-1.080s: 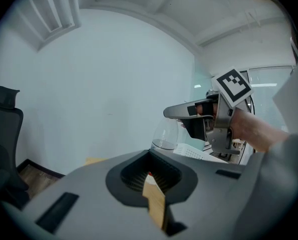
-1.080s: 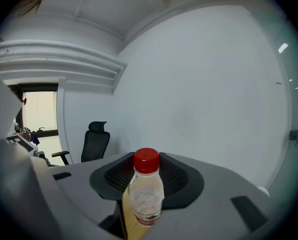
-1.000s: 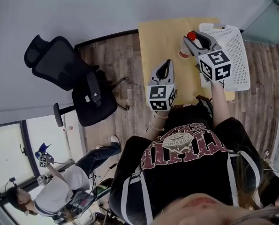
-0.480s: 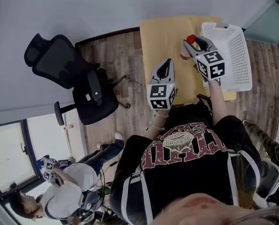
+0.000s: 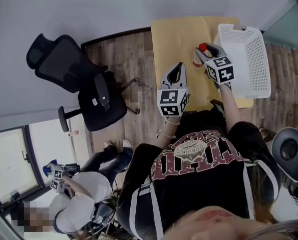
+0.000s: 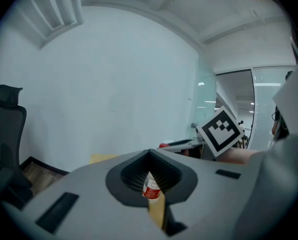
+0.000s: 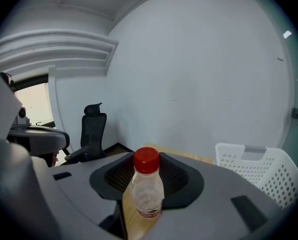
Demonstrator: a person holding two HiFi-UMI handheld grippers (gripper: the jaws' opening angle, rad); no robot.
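A small clear bottle with a red cap (image 7: 147, 190) stands upright between the jaws of my right gripper (image 7: 147, 184), which is shut on it. In the head view this gripper (image 5: 205, 54) holds the bottle (image 5: 201, 49) over the tan table (image 5: 176, 31), just left of a white perforated basket (image 5: 244, 59). My left gripper (image 5: 175, 73) hangs over the table's near left part, jaws together and nothing in them. Through its jaw slit (image 6: 151, 176) the bottle's red label (image 6: 151, 188) shows farther off, with the right gripper's marker cube (image 6: 219, 131) to the right.
The basket (image 7: 259, 171) stands on the table's right side, at the right of the right gripper view. A black office chair (image 5: 68, 69) stands on the wood floor left of the table. Another person (image 5: 76, 204) is at the lower left. A second chair (image 5: 291, 154) shows at the right edge.
My right gripper with the bottle has dropped lower and turned, so the white basket now shows in its view. The left gripper has hardly moved. A chair has come in at the right edge.
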